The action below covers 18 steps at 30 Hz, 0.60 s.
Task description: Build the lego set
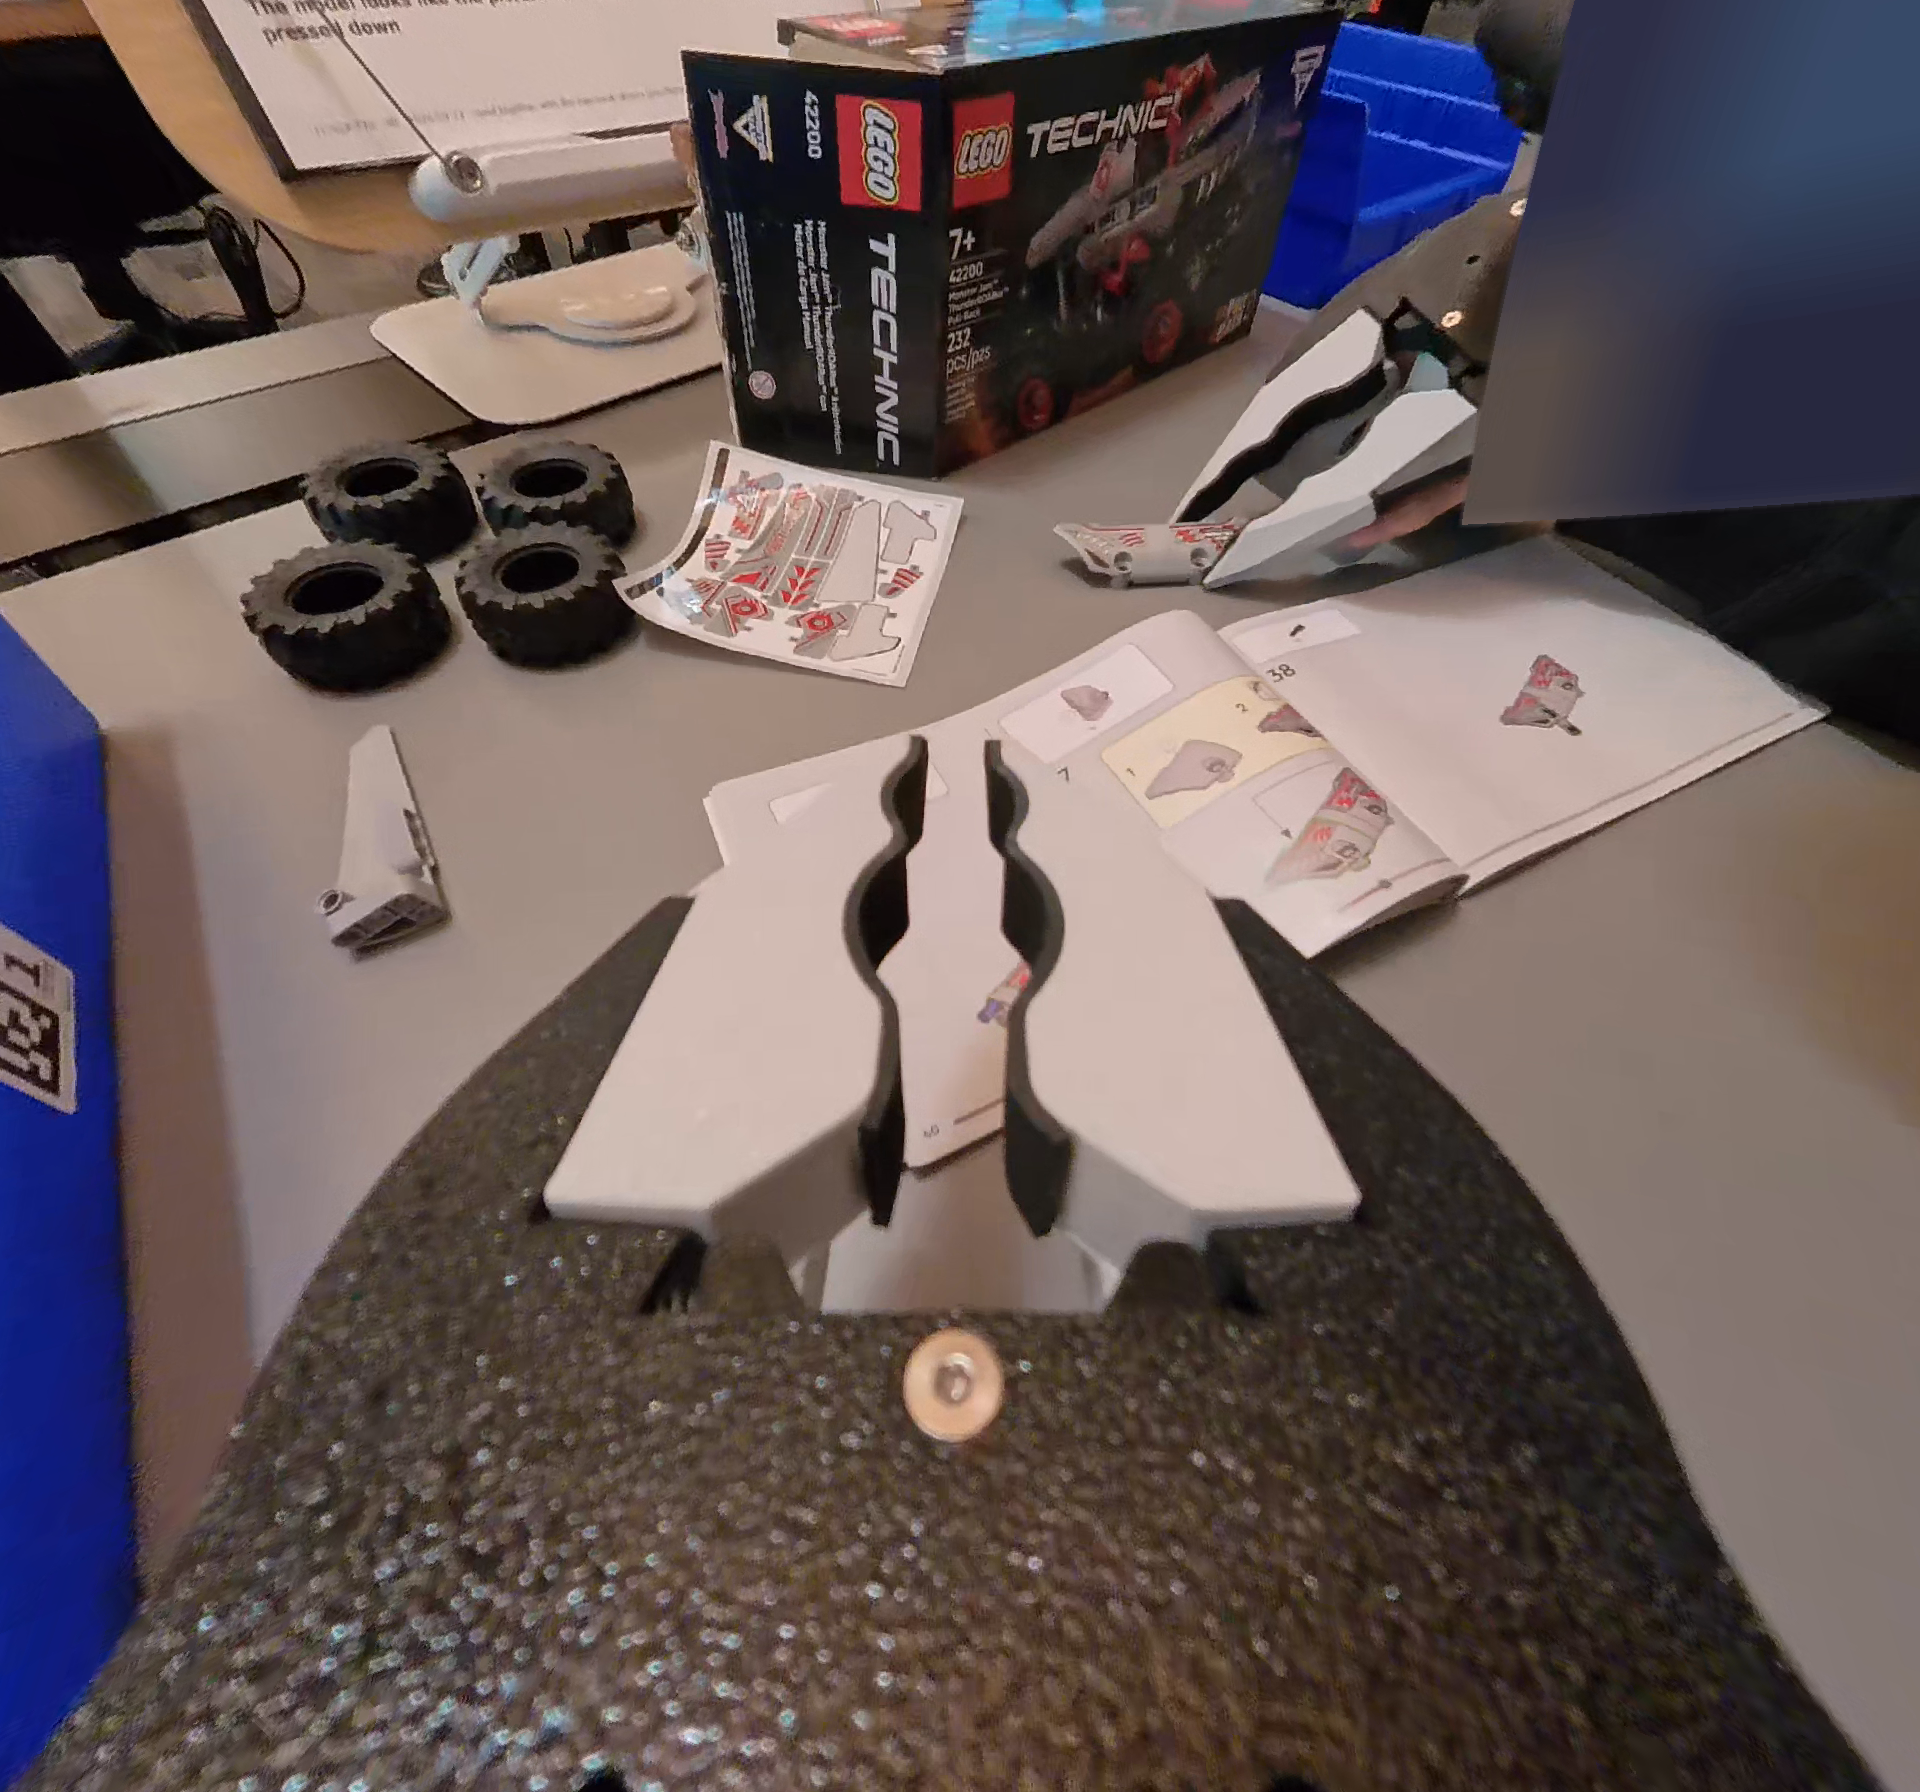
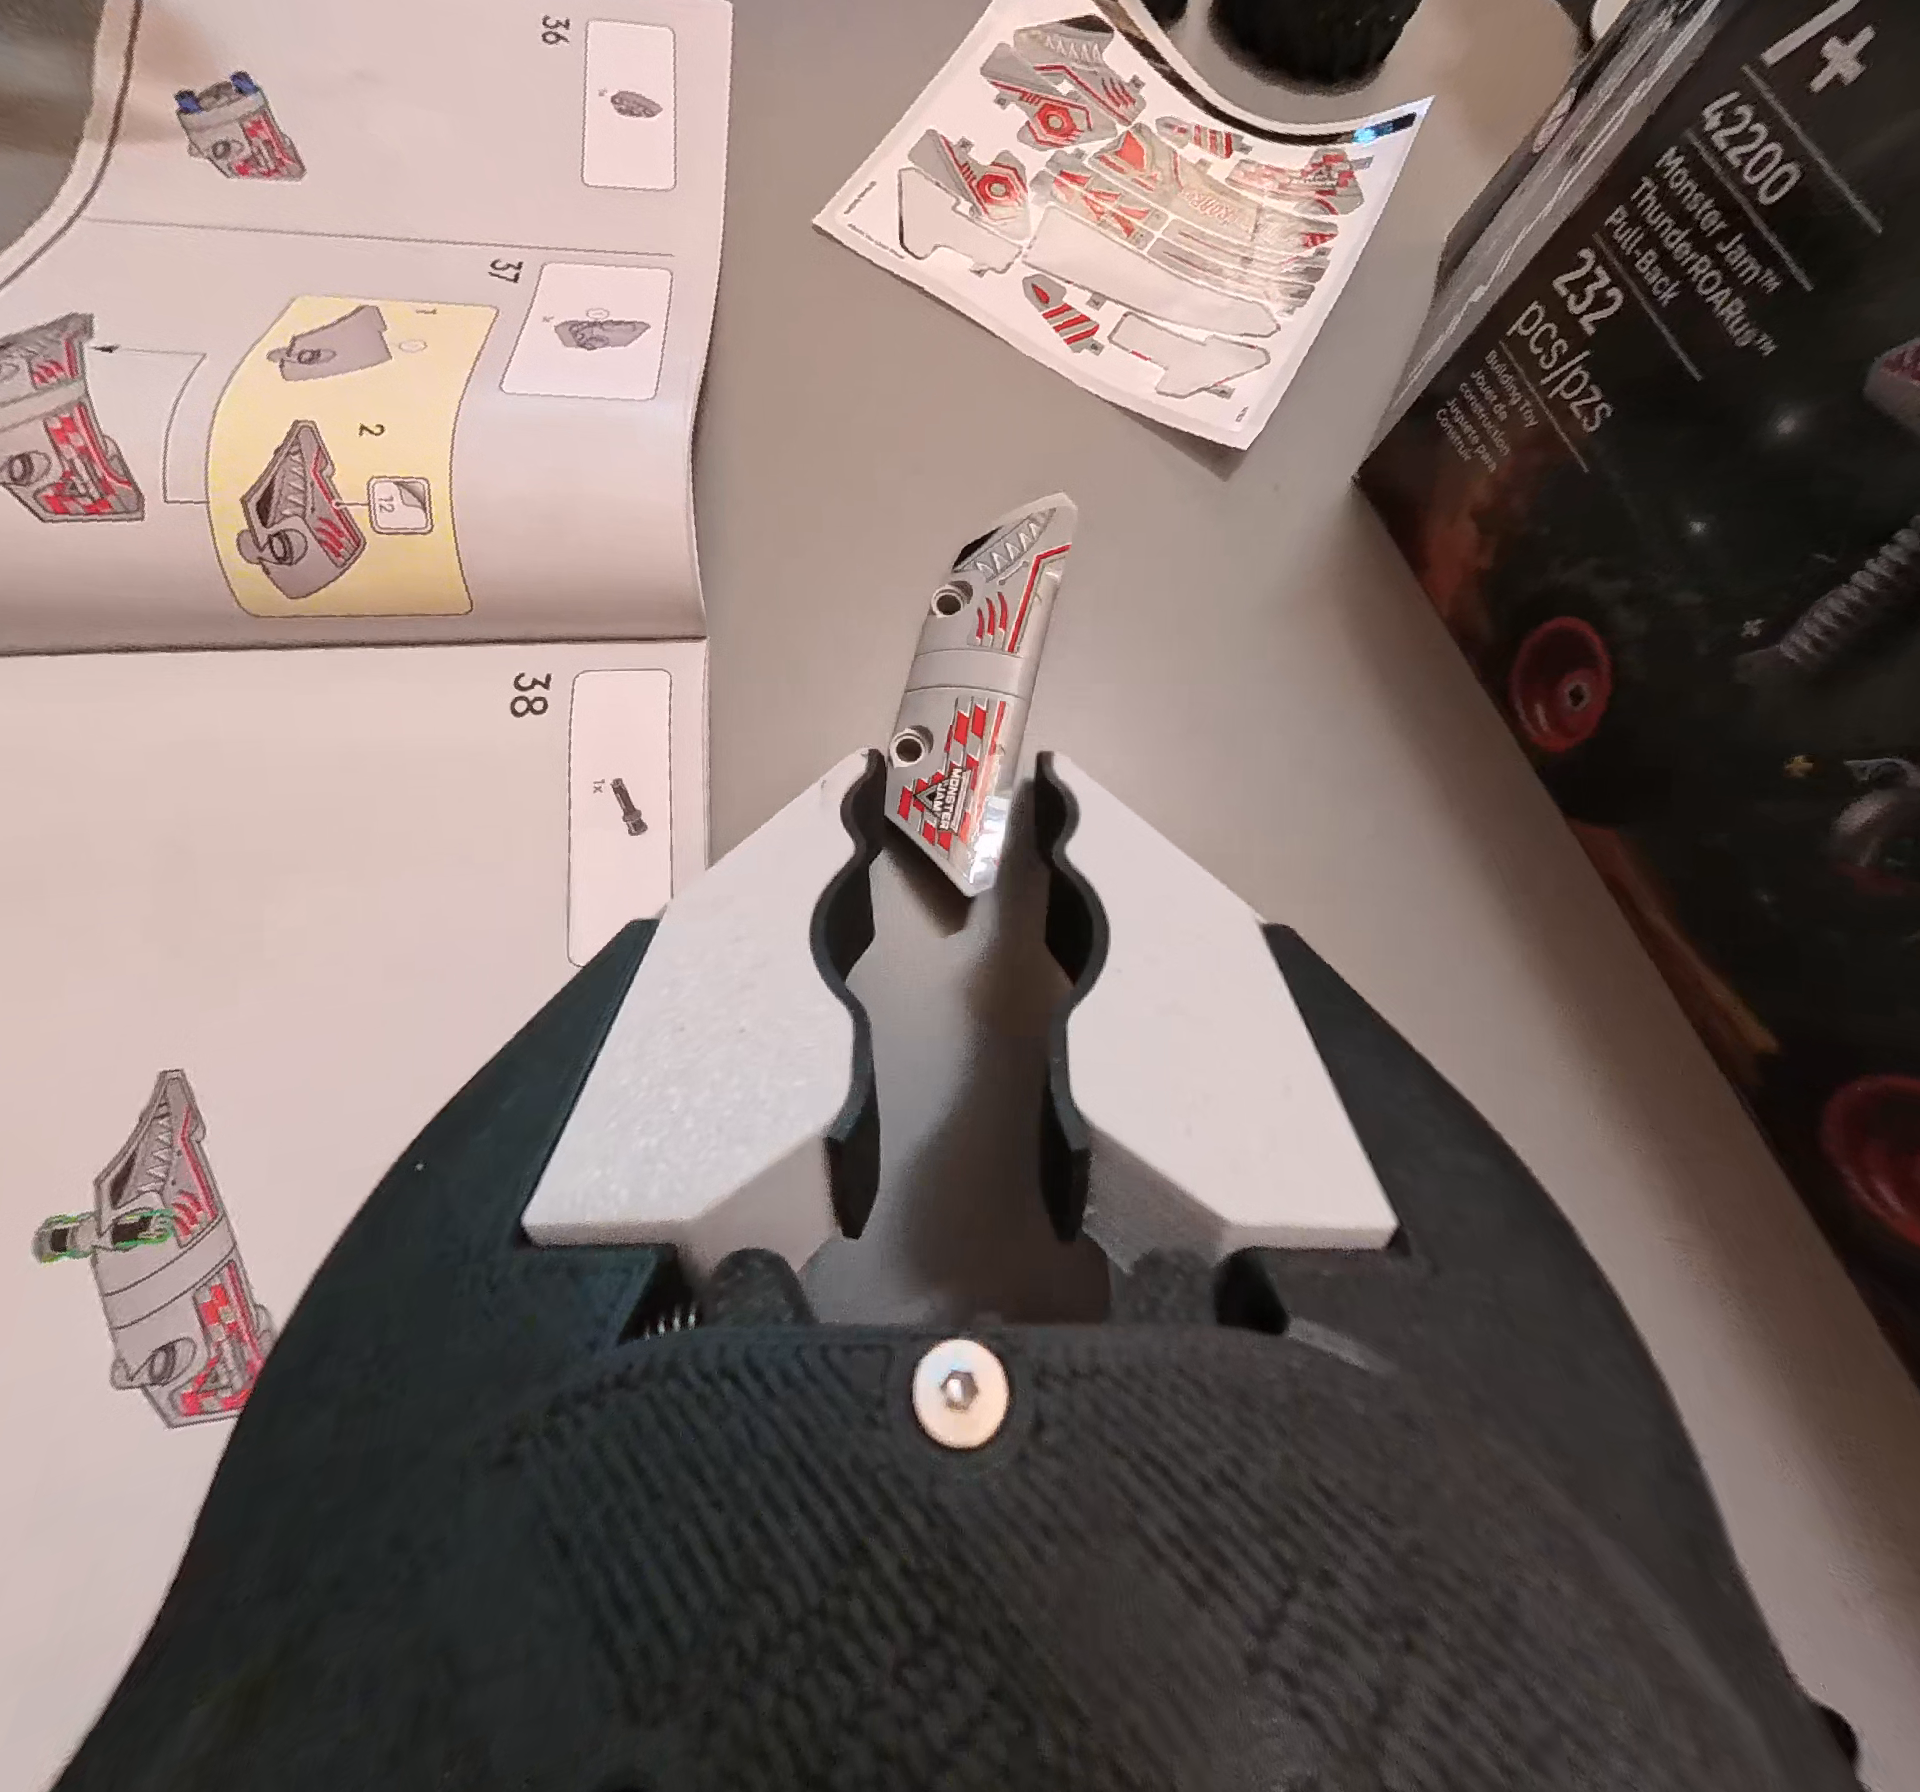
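Grey table (image 1: 582,786), left gripper (image 1: 954,755) narrowly parted, empty, right gripper (image 2: 951,771) parted around stickered panel (image 2: 982,693).

Ahead of the left gripper (image 1: 954,755) the booklet (image 1: 1351,766) lies open on the counter (image 1: 582,807); tyres (image 1: 436,558) far left, sticker sheet (image 1: 800,579) and box (image 1: 997,246) beyond.

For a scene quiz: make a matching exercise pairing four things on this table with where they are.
Things:
1. tyres
2. sticker sheet
3. decorated panel
4. plain grey panel

Places:
A. lying alone, nearest the blue bin
B. at the tips of the right gripper
C. between the tyres and the box
D. clustered four together, left of the sticker sheet

Pairs: 1-D, 2-C, 3-B, 4-A
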Tool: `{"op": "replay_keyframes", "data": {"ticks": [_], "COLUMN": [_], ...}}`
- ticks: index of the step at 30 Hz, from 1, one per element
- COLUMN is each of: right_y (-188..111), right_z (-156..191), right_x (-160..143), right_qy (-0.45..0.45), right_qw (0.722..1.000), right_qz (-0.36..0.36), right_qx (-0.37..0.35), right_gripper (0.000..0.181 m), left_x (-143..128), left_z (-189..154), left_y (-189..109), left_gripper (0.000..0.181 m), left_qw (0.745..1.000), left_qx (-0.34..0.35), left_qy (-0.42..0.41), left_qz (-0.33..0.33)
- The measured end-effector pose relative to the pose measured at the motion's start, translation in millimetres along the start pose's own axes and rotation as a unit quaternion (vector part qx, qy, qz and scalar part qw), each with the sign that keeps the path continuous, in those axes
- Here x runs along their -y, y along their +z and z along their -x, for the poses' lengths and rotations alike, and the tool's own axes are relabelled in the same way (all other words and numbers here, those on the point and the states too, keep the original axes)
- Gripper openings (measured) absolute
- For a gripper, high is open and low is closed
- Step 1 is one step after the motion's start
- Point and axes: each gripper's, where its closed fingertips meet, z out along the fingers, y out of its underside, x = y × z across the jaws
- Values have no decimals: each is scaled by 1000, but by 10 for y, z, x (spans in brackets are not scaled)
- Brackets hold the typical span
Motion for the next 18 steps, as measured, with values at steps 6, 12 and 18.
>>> {"op": "replay_keyframes", "data": {"ticks": [6, 12, 18], "right_y": [-3, -2, -3], "right_z": [21, 23, 24], "right_x": [3, 3, 2], "right_qy": [-18, -16, -16], "right_qw": [1000, 1000, 1000], "right_qz": [-2, -2, -2], "right_qx": [-5, -3, -2], "right_gripper": [22, 22, 22], "left_x": [-60, -221, -45], "left_z": [-12, -127, 136], "left_y": [110, 230, -75], "left_gripper": [8, 9, 10], "left_qw": [1000, 999, 998], "left_qx": [-1, -26, 59], "left_qy": [-13, -8, 18], "left_qz": [-14, 22, 18]}}
